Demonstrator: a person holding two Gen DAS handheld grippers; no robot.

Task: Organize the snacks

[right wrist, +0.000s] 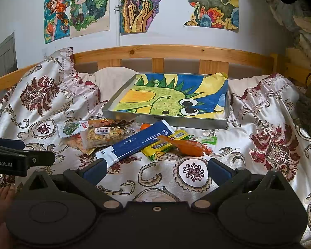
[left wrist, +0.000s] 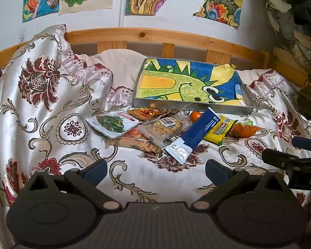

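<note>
Left gripper (left wrist: 156,169): jaws wide, empty, hovering low over the bedspread (left wrist: 51,124), short of the pile.
Right gripper (right wrist: 156,169): spread wide too, nothing held; the blue packet (right wrist: 134,143) lies just ahead.
Snacks (left wrist: 155,128): heaped on the cover, just in front of the tray (left wrist: 192,105).
Progress: looks barely begun; the tray holds only a dinosaur drawing (left wrist: 188,83), everything left to sort.
Writing: "nRobot.AI" on the neighbouring gripper's body; packet print too small to read.

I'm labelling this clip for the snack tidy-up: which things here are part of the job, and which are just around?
Job: blue and white packet; yellow packet; orange packet; clear mixed-snack bag; greens pouch; metal tray; left tool; right tool, both open.

Around: floral bedspread; wall drawings; wooden rail.
</note>
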